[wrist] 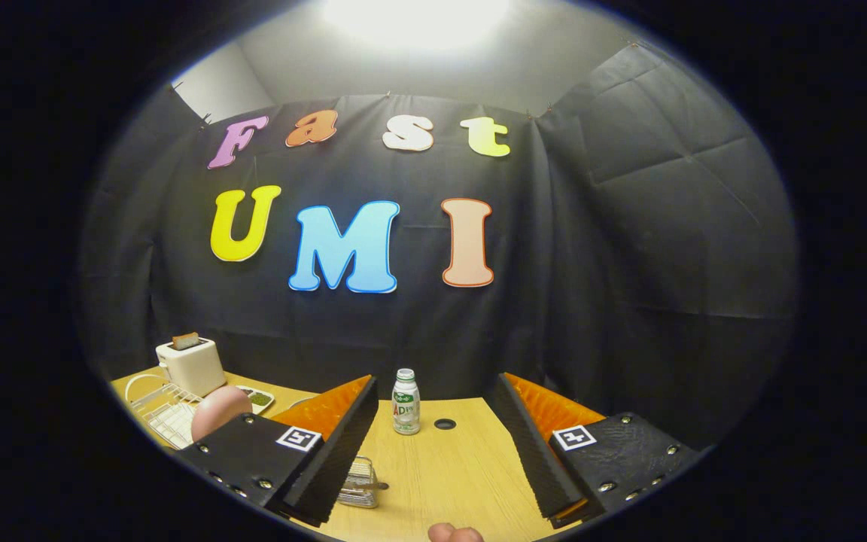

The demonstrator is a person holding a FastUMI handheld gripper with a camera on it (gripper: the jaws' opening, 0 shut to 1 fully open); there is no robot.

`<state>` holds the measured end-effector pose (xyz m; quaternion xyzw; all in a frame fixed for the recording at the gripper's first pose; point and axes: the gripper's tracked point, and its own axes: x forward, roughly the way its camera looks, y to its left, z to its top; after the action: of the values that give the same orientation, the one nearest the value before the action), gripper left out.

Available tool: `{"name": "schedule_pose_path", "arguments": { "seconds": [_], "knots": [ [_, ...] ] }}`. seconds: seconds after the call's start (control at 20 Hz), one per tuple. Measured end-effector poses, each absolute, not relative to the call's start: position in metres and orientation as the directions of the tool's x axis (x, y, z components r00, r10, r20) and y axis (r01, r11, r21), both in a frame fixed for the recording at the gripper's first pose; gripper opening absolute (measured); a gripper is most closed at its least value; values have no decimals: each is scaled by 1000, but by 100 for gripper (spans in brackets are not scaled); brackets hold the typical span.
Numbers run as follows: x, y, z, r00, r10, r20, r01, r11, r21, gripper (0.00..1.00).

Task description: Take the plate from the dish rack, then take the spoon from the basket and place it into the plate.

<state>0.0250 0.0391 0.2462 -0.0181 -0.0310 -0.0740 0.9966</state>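
Note:
My gripper point(435, 385) is open and held above the wooden table point(448, 470), with nothing between its fingers. A pink plate point(220, 410) stands on edge in the white wire dish rack point(162, 415), off to the left beyond the left finger. A small wire basket point(359, 482) sits on the table just inside the left finger, which partly hides it. A dark handle point(381, 486) pokes out of the basket's right side; I cannot tell whether it is the spoon.
A white toaster point(191, 366) with a slice of toast stands behind the rack. Beside the plate lies a small dish of green bits point(260, 398). A little bottle point(406, 402) stands ahead between the fingers, near a cable hole point(445, 424). A person's fingertip point(454, 534) shows nearest me.

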Motion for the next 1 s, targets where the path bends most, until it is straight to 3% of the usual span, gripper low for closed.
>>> {"name": "schedule_pose_path", "arguments": {
  "seconds": [0.5, 1.0],
  "knots": [
    [27, 133, 304, 994, -83, 65, 86, 995, -50, 96],
    [48, 204, 286, 989, -17, -150, 11, 999, -42, 96]
  ]
}}
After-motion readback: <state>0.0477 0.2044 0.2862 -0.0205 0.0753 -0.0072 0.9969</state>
